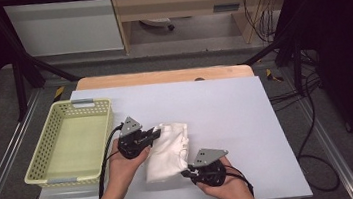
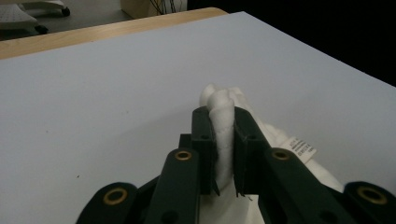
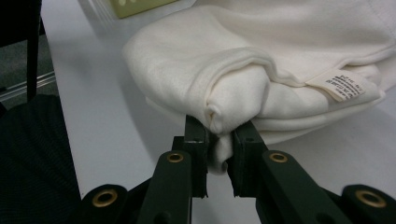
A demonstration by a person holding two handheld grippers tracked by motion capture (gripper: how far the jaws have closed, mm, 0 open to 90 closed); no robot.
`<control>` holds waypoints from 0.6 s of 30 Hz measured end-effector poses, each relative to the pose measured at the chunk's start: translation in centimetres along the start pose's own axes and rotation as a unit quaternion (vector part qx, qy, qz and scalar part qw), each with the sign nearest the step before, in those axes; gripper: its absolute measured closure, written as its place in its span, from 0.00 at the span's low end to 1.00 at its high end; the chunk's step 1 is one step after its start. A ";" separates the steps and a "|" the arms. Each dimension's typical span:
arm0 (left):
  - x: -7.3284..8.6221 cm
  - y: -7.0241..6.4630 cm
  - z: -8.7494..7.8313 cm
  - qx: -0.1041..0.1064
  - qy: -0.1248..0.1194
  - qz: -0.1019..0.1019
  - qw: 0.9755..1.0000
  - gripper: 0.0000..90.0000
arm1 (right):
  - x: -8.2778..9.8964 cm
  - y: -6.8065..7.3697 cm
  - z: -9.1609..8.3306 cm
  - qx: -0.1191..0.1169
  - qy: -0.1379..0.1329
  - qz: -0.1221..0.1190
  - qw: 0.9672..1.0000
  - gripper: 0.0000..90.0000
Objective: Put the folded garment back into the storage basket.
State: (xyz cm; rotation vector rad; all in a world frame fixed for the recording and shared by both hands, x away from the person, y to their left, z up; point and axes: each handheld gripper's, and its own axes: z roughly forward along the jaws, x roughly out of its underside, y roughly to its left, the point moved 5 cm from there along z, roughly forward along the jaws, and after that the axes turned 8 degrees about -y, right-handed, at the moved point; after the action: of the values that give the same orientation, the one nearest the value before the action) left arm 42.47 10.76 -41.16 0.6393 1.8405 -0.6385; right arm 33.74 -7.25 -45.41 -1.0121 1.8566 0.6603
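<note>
A folded white garment (image 1: 166, 151) lies on the white table top (image 1: 226, 114), a little left of centre and near the person. My left gripper (image 1: 157, 131) is shut on the garment's far-left edge; in the left gripper view (image 2: 225, 154) a ridge of white cloth (image 2: 223, 116) is pinched between the black jaws. My right gripper (image 1: 187, 171) is shut on the garment's near-right corner. In the right gripper view (image 3: 219, 158) a rolled fold of the garment (image 3: 233, 102) is squeezed between the jaws, with a sewn label (image 3: 343, 85) to the right.
A pale yellow perforated basket (image 1: 38, 165) stands on the table's left side, next to the left hand. The wooden table edge (image 1: 162, 76) runs along the far side. Cables (image 1: 312, 114) hang off to the right of the table.
</note>
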 end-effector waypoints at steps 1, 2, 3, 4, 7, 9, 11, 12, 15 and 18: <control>0.0 -0.1 0.0 0.001 -0.002 -0.003 1.000 0.90 | 0.0 0.1 0.0 0.001 0.001 -0.004 1.000 0.88; -0.1 -0.1 -0.1 0.002 -0.003 -0.006 1.000 0.90 | 0.0 0.2 0.0 0.001 0.001 -0.004 1.000 0.88; -0.1 -0.2 -0.1 0.003 -0.005 -0.007 1.000 0.90 | 0.0 0.3 0.0 0.003 0.002 -0.005 1.000 0.88; -0.1 -0.2 -0.1 0.003 -0.005 -0.006 1.000 0.90 | 0.0 0.3 0.0 0.004 0.002 -0.005 1.000 0.88; -0.3 -0.2 -0.2 0.003 -0.007 -0.004 1.000 0.90 | -0.2 0.4 0.1 0.004 0.002 -0.008 1.000 0.88; -0.3 -0.2 -0.2 0.003 -0.008 -0.005 1.000 0.90 | -0.2 0.4 0.1 0.003 0.002 -0.009 1.000 0.88; -0.3 -0.2 -0.3 0.002 -0.008 -0.004 1.000 0.90 | -0.2 0.4 0.0 0.002 0.001 -0.008 1.000 0.88; -0.2 -0.2 -0.3 0.002 -0.007 -0.005 1.000 0.90 | -0.2 0.4 0.0 0.002 0.000 -0.007 1.000 0.88; -0.3 -0.1 -0.4 0.001 -0.008 -0.007 1.000 0.90 | -0.2 0.5 0.0 0.001 0.000 -0.007 1.000 0.88; -0.6 0.2 -0.4 -0.001 -0.008 -0.006 1.000 0.90 | -0.4 0.6 -0.1 0.002 -0.003 -0.007 1.000 0.88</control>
State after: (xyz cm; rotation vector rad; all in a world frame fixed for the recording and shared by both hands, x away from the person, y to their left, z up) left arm 42.55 11.10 -40.53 0.6195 1.8307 -0.6475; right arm 33.32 -6.86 -44.98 -1.0182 1.8442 0.6512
